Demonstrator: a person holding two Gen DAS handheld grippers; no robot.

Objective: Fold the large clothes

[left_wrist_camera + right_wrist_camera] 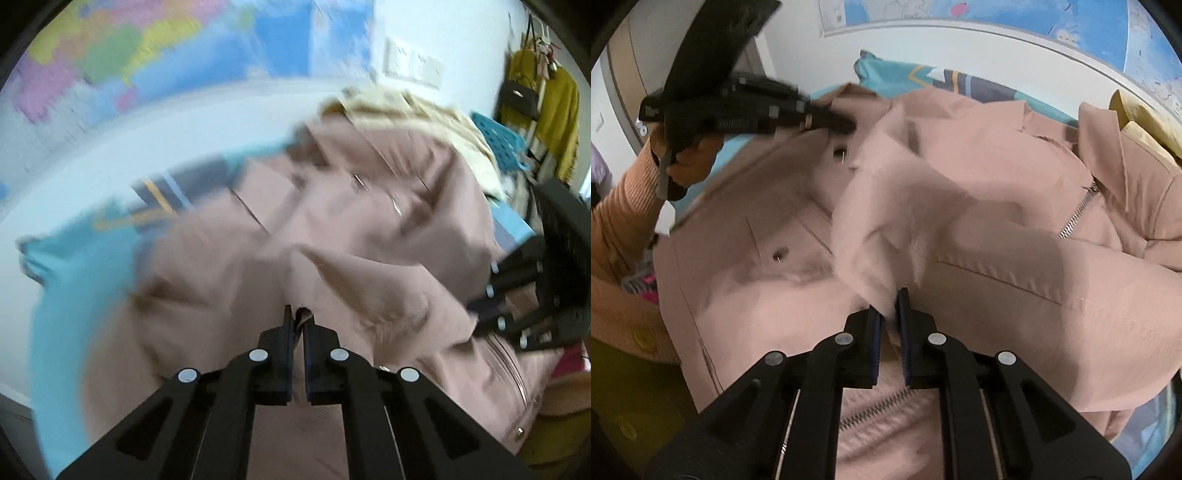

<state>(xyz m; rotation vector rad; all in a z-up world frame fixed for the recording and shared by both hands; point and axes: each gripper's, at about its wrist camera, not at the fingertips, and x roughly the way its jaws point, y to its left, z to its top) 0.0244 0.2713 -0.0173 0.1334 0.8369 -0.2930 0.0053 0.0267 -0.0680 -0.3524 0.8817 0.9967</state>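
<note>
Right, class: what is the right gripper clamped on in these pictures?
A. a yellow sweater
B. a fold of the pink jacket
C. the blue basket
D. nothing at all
B: in the right wrist view the right gripper has pink jacket fabric pinched between its nearly closed jaws.

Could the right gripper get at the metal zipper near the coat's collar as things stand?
Probably not straight away: the right gripper is shut on a fold of the pink coat. The zipper lies uncovered beyond it, so the path looks free once it lets go.
</note>
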